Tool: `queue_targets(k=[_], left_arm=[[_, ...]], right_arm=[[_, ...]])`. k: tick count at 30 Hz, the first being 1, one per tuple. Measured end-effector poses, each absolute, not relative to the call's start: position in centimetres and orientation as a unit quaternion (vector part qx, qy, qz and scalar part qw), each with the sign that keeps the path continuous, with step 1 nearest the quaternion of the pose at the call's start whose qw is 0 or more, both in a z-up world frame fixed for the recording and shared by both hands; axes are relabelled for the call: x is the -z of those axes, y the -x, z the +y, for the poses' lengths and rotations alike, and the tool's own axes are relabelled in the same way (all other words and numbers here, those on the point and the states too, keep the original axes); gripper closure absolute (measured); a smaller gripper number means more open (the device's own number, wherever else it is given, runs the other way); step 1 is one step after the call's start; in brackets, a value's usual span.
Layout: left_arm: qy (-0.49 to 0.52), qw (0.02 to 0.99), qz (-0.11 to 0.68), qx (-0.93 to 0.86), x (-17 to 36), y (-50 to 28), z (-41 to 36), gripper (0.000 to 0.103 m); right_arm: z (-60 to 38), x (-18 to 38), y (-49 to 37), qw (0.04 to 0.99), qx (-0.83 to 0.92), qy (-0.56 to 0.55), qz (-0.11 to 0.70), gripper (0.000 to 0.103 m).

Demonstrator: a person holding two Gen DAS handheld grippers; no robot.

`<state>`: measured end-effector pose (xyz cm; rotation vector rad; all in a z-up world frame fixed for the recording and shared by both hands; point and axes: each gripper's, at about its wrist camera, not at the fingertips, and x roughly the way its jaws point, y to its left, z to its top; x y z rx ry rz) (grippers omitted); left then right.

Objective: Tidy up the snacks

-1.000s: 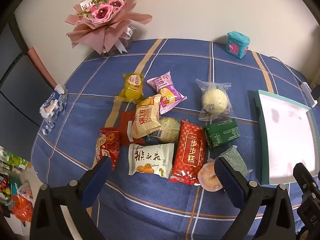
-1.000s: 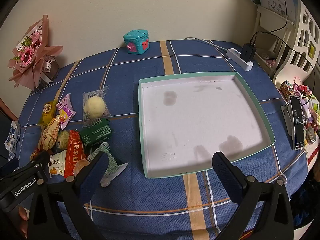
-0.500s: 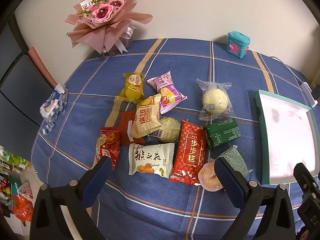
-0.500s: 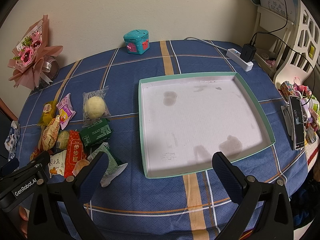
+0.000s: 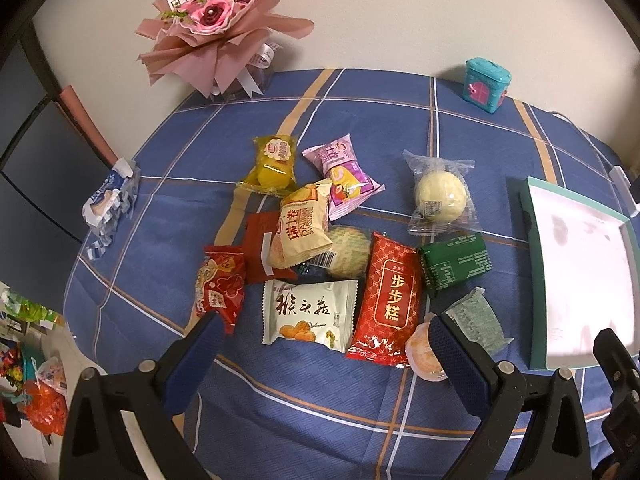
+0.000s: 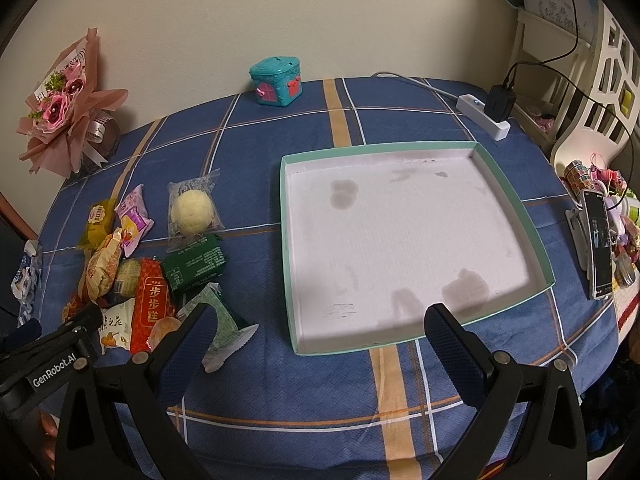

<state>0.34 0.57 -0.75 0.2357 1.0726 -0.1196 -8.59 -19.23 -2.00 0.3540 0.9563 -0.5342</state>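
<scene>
With both our left gripper and right gripper spread wide and empty above the worktop's near edge, the snacks lie heaped left of the bare tray, so we should probably lift outer packets first.

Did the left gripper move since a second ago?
Yes, slightly. In the left wrist view the tray sits further right, so the left gripper has drifted left.
</scene>
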Motion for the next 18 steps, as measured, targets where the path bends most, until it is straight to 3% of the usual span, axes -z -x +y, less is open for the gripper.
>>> queue_targets(k=[18], left_arm=[[-0.110,0.848,0.516,0.048,1.09,-0.51,0.81,0.000]], right_arm=[[-18.94,2.02,8.39,0.844,0.246,-0.166,0.447,0.000]])
